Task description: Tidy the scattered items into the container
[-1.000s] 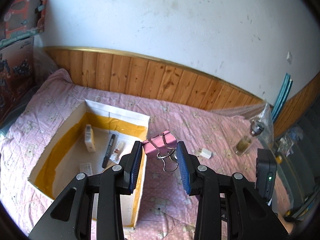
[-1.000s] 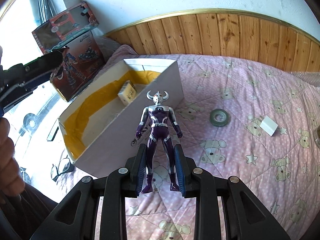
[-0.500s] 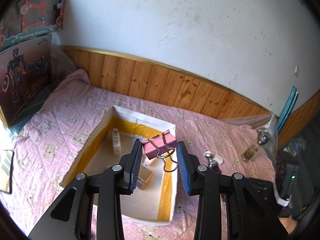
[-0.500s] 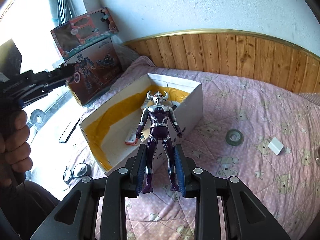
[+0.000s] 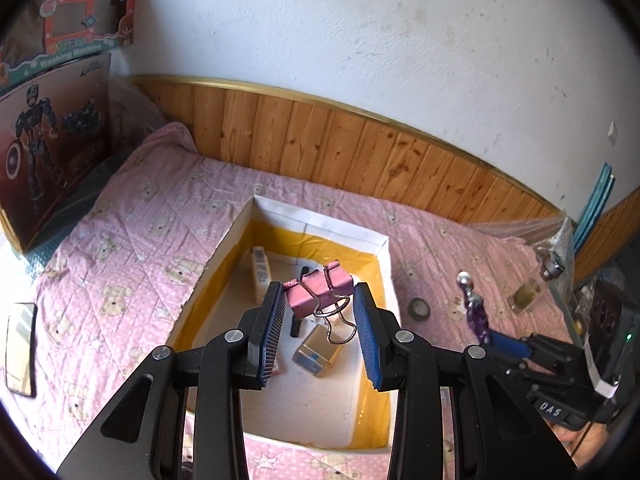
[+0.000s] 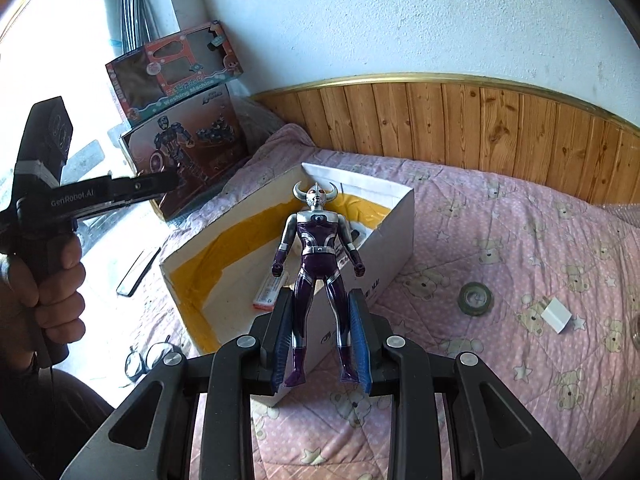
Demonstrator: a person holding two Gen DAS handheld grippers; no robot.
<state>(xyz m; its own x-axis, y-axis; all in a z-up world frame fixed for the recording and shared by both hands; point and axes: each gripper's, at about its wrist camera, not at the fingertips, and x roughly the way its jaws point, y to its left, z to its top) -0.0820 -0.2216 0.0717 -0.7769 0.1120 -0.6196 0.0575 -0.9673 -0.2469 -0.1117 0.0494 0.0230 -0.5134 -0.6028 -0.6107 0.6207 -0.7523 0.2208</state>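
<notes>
A white cardboard box (image 5: 320, 221) with yellow tape inside lies on the pink bedspread. It holds a small white carton (image 5: 261, 274), a black pen (image 5: 296, 322) and a tan packet (image 5: 316, 354). My left gripper (image 5: 318, 300) hangs over the box, shut on a pink binder clip (image 5: 316, 294). My right gripper (image 6: 322, 320) is shut on the legs of a purple and silver toy figure (image 6: 320, 248), held upright near the box's (image 6: 394, 224) right front corner. In the left wrist view the figure (image 5: 475, 314) shows to the right of the box.
On the bedspread right of the box lie a tape roll (image 6: 475, 298) and a small white block (image 6: 556, 314). A glass bottle (image 5: 528, 296) stands further right. Toy boxes (image 6: 188, 156) lean at the left wall. Glasses (image 6: 146, 360) and a phone (image 6: 138, 272) lie left of the box.
My left gripper carried the binder clip from beside the box's right wall to a spot over its inside. My right gripper rose with the figure, and the box now appears behind it.
</notes>
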